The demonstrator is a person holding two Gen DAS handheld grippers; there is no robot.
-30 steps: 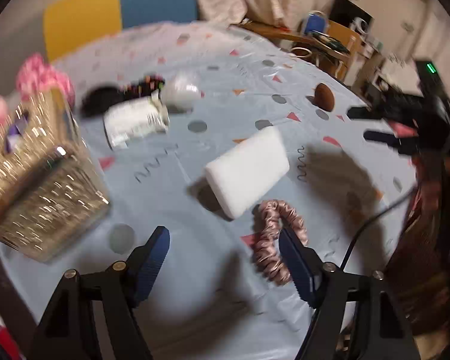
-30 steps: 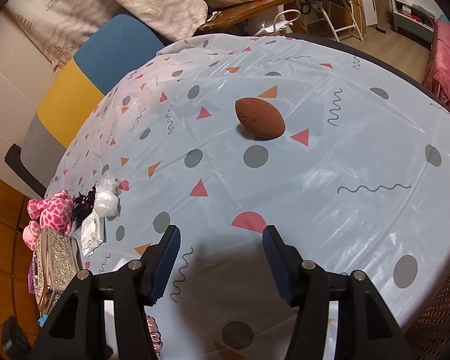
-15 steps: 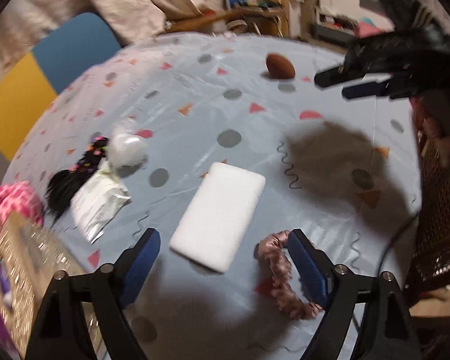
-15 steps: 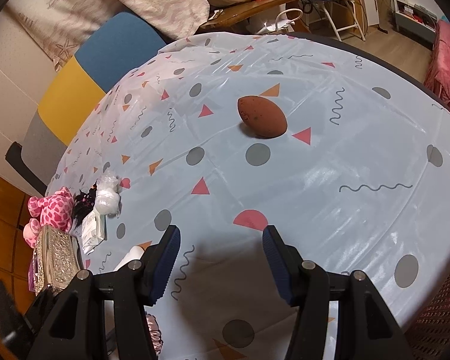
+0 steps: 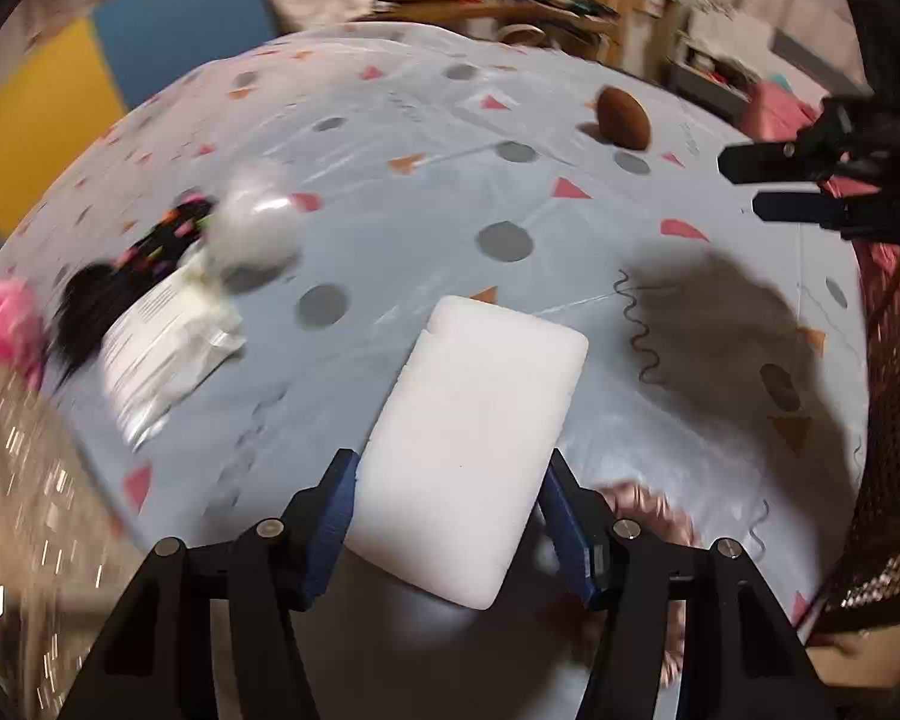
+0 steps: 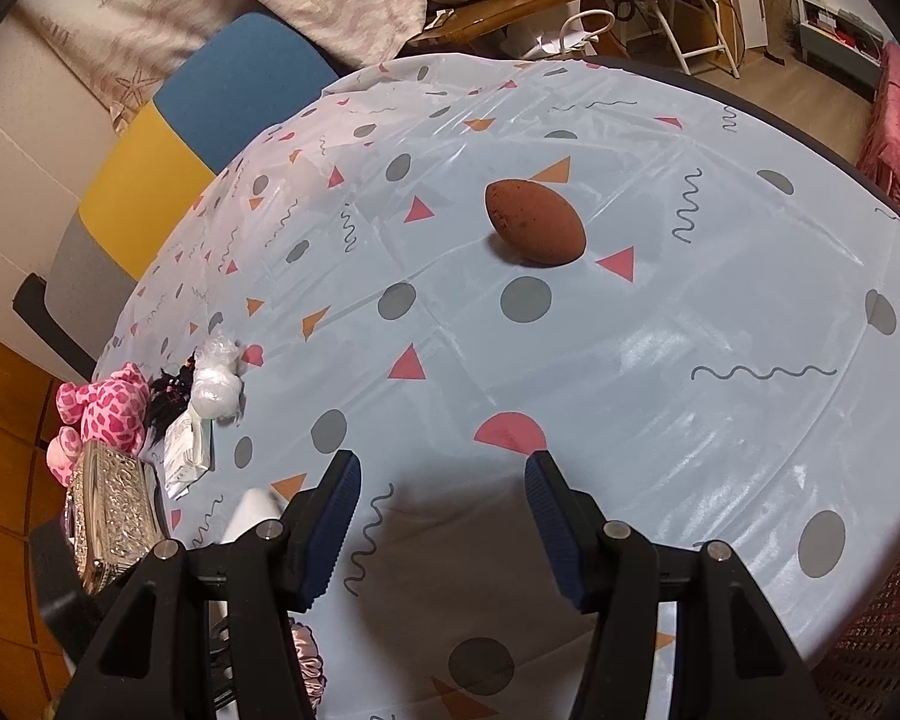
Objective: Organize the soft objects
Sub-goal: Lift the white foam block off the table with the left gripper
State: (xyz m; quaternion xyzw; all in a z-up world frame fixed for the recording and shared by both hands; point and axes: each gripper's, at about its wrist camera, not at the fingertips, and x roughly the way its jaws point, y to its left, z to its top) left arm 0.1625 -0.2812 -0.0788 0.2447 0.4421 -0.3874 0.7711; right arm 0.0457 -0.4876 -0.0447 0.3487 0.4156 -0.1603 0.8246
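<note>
A white rectangular sponge (image 5: 474, 438) lies on the patterned tablecloth (image 5: 390, 120), and its near half sits between the fingers of my left gripper (image 5: 450, 459). The jaws are closing, with both blue pads against the sponge's long sides. A pink satin scrunchie (image 5: 648, 510) lies just right of the right finger. My right gripper (image 6: 441, 468) hovers open over bare cloth with nothing between its fingers; it also shows in the left wrist view (image 5: 774, 186). A brown egg-shaped sponge (image 6: 534, 222) rests further out on the table.
At the table's left edge are a glittery gold box (image 6: 114, 510), a pink spotted plush (image 6: 105, 408), a black hair piece (image 5: 120, 276), a white packet (image 5: 162, 348) and a bag of white cotton (image 5: 255, 222). A blue and yellow chair (image 6: 210, 120) stands behind the table.
My left gripper has swung from beside the gold box to over the white sponge, dropped lower and narrowed around it. The right gripper has stayed still.
</note>
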